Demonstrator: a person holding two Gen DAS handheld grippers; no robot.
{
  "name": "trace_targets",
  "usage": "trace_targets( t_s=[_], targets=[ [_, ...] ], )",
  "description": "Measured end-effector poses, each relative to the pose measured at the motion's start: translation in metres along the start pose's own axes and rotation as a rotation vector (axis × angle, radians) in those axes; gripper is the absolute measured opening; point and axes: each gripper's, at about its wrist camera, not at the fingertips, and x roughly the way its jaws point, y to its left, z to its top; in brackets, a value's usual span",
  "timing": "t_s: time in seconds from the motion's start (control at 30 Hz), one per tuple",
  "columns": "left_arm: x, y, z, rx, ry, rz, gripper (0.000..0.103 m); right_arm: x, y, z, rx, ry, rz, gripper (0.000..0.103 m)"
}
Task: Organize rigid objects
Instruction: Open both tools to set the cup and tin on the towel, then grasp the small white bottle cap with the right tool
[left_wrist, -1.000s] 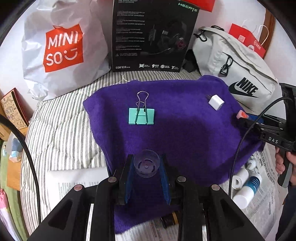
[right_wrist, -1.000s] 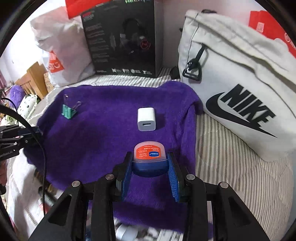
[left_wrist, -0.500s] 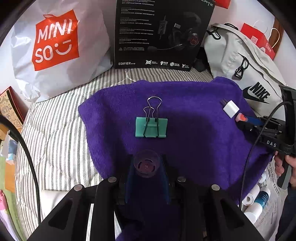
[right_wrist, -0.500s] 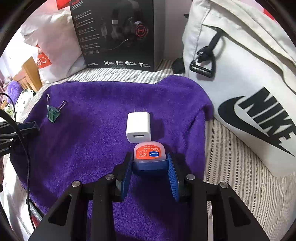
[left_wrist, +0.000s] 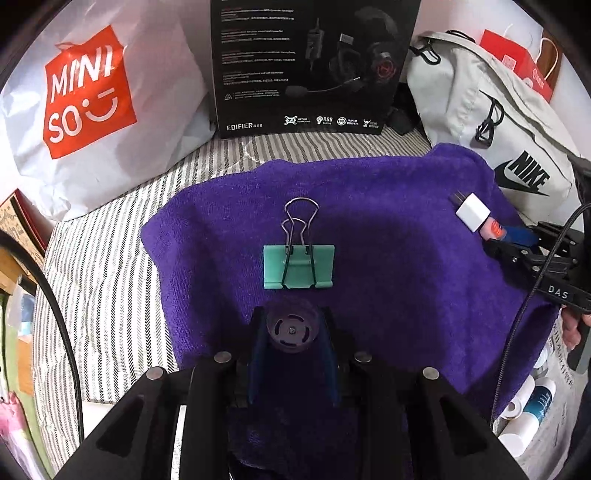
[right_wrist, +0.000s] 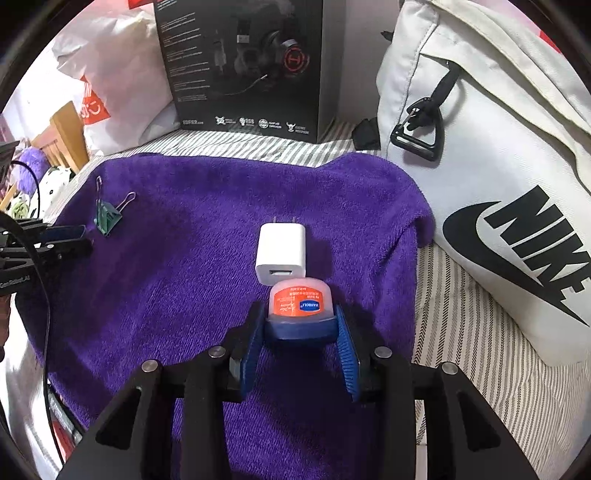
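Observation:
My left gripper (left_wrist: 291, 332) is shut on a small clear round cap (left_wrist: 291, 330) low over the purple towel (left_wrist: 388, 258), just short of a green binder clip (left_wrist: 298, 267). My right gripper (right_wrist: 301, 321) is shut on a small jar with an orange label and blue lid (right_wrist: 300, 301), touching or almost touching a white charger plug (right_wrist: 281, 254) on the towel (right_wrist: 184, 295). The right gripper shows at the right of the left wrist view (left_wrist: 517, 243). The clip also shows in the right wrist view (right_wrist: 108, 218).
A black headset box (left_wrist: 314, 62), a white Miniso bag (left_wrist: 92, 103) and a white Nike bag (right_wrist: 498, 166) stand behind the towel on a striped cover (left_wrist: 110, 258). Small tubes (left_wrist: 532, 410) lie on newspaper at the right.
Both grippers have moved forward and lower over the towel. The left one came closer to the binder clip, the right one came up to the charger plug.

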Motion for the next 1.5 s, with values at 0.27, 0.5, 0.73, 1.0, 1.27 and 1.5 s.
trace_targets(
  t_s=[0.27,0.5,0.73,1.0,1.27,1.5],
  targets=[
    [-0.001,-0.017,-0.008,0.050,0.022,0.029,0.050,-0.016,0.008,-0.014,-0.009,0.015,0.001,0.057],
    [-0.013,-0.022,-0.023,0.026,0.043,0.057,0.053,-0.054,0.006,-0.033,0.038,-0.006,0.000,0.058],
    [-0.060,-0.021,-0.053,-0.013,-0.016,0.049,0.053,-0.109,0.017,-0.072,0.039,-0.066,0.033,0.063],
    [-0.092,-0.022,-0.090,-0.055,-0.051,0.034,0.055,-0.111,0.023,-0.113,0.109,-0.039,0.023,0.062],
    [-0.098,-0.023,-0.125,-0.084,-0.035,0.010,0.055,-0.086,0.025,-0.115,0.179,0.001,0.026,0.055],
    [-0.094,-0.016,-0.137,-0.113,-0.018,0.000,0.055,-0.071,0.029,-0.106,0.181,0.012,0.015,0.046]
  ],
)
